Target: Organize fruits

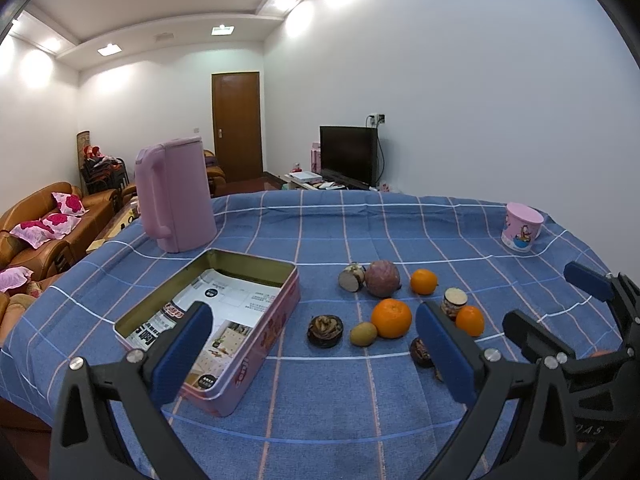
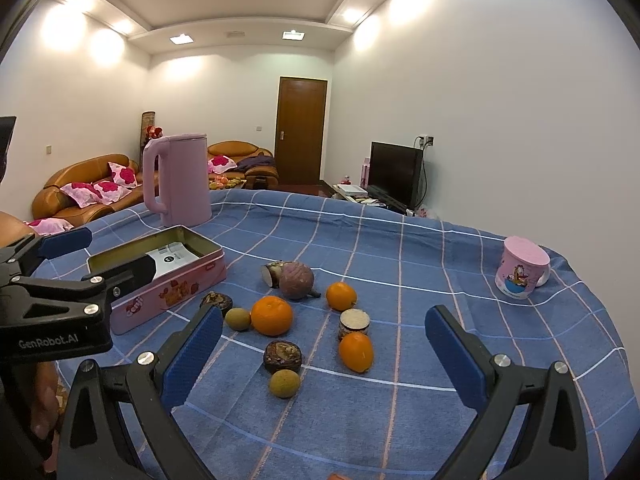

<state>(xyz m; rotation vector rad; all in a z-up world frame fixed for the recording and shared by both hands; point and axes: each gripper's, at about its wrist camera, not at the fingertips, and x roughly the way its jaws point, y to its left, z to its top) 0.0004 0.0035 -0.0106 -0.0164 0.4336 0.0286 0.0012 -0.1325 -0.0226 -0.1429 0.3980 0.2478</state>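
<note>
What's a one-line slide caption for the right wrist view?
Open right gripper hovers over oranges, kiwis and cut fruit scattered on the blue checked tablecloth, beside an open pink rectangular tin.

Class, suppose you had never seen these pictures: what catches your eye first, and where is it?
A cluster of fruit, led by the large orange, lies mid-table on the blue checked tablecloth. Left of it sits the open pink rectangular tin, with the tall pink kettle behind. Both grippers, left gripper and right gripper, hover open.
</note>
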